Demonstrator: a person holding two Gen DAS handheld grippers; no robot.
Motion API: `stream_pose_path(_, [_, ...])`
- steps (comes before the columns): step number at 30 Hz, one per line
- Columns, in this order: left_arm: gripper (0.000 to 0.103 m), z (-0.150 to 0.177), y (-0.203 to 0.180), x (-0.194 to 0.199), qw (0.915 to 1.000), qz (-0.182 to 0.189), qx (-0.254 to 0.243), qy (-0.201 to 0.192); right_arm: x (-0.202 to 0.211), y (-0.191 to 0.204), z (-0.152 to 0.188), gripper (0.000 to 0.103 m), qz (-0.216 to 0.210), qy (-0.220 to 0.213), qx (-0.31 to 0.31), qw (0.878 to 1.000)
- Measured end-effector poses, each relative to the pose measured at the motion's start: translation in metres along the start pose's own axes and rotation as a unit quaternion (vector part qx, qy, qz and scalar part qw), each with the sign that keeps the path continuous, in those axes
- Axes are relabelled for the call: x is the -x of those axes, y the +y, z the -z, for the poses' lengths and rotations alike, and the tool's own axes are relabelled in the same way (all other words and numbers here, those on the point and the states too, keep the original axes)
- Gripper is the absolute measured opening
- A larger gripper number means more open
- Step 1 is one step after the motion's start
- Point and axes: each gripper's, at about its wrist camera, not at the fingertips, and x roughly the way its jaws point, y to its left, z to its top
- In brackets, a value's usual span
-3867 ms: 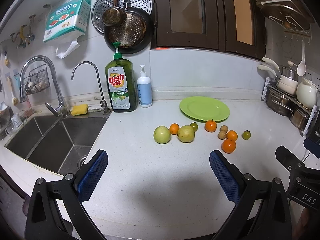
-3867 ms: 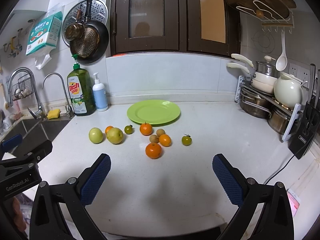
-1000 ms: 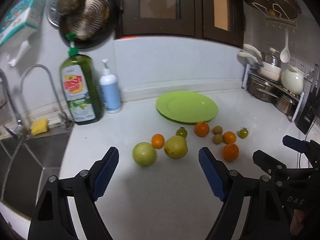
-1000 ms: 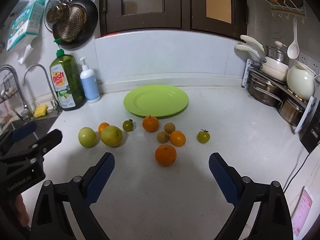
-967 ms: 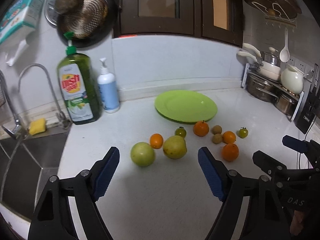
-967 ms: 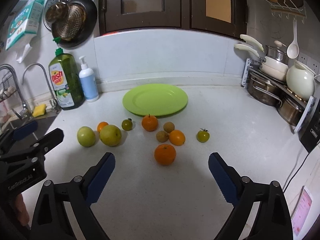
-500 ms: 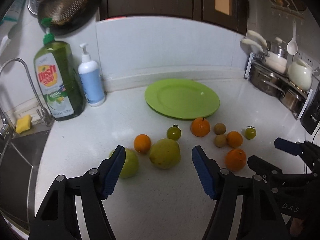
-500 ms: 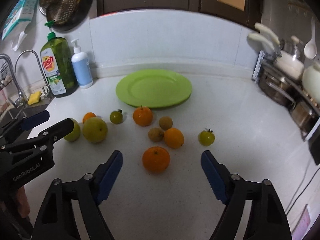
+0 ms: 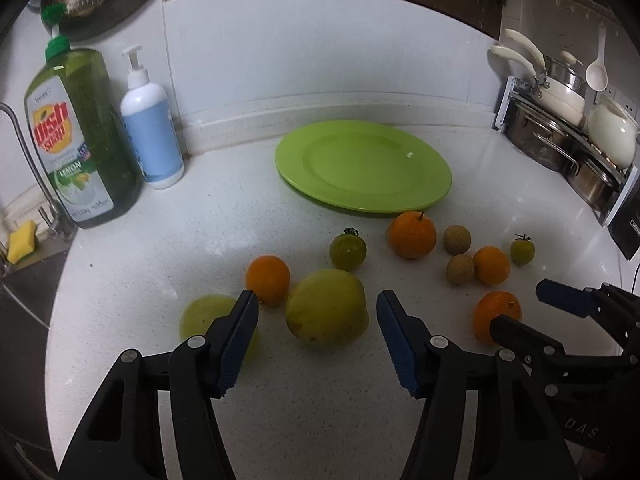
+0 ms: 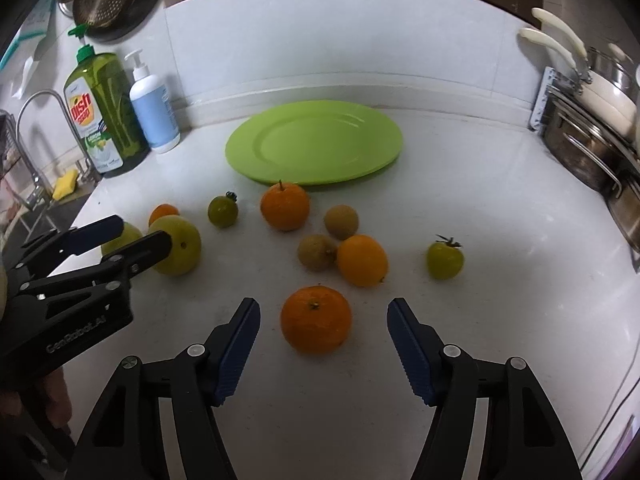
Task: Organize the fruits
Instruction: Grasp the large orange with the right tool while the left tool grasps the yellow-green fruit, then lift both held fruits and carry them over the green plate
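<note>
A green plate [image 9: 362,164] lies empty at the back of the white counter; it also shows in the right wrist view [image 10: 314,141]. Loose fruit lies in front of it. My left gripper [image 9: 317,306] is open, its fingers either side of a yellow-green pear [image 9: 326,307], not touching it. A green apple [image 9: 208,318] sits behind the left finger. My right gripper [image 10: 323,310] is open around a large orange [image 10: 316,319]. Other oranges [image 10: 285,206], small brown fruits [image 10: 341,222] and green tomatoes [image 10: 445,259] lie between.
A green dish soap bottle [image 9: 78,136] and a white pump bottle [image 9: 150,136] stand at the back left beside the sink and sponge [image 9: 22,240]. A rack of pots [image 9: 560,136] stands at the right. The left gripper shows in the right wrist view [image 10: 96,240].
Both grippers have moved forward and down toward the fruit. The left now brackets the pear and the right brackets the large orange. No fruit has moved.
</note>
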Motion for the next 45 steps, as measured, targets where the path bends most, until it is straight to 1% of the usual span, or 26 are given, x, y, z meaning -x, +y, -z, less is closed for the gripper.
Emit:
stream_pose_path(9, [0.061, -0.003, -0.004, -0.02, 0.9998, -0.002, 0.004, 0.018, -0.011, -0.001, -0.001, 0.061, -0.005, 0.018, -0.004, 1.0])
stream_pose_path(10, [0.06, -0.003, -0.004, -0.022, 0.9998, 0.0, 0.005, 0.021, -0.013, -0.002, 0.0, 0.06, -0.006, 0.02, -0.006, 1.0])
stream_pose_path(13, [0.056, -0.002, -0.002, -0.026, 0.9995, 0.006, 0.016, 0.028, -0.017, -0.004, 0.001, 0.057, -0.008, 0.025, -0.01, 1.0])
stream_pose_path(17, [0.051, -0.001, -0.003, -0.031, 0.9993, 0.004, 0.014, 0.034, -0.02, -0.004, 0.001, 0.054, -0.009, 0.028, -0.012, 1.0])
stream_pose_path(22, [0.05, 0.0, -0.002, -0.031, 0.9992, 0.01, 0.017, 0.034, -0.022, 0.0, 0.001, 0.045, -0.019, 0.032, -0.006, 0.999])
stream_pose_path(31, [0.049, 0.0, -0.005, -0.025, 0.9995, 0.006, 0.002, 0.03, -0.019, -0.001, -0.001, 0.044, -0.018, 0.024, -0.005, 1.0])
stream_pose_path(45, [0.048, 0.0, -0.007, 0.003, 1.0, -0.002, 0.0, -0.003, 0.001, 0.003, -0.002, 0.044, -0.026, -0.004, 0.013, 1.0])
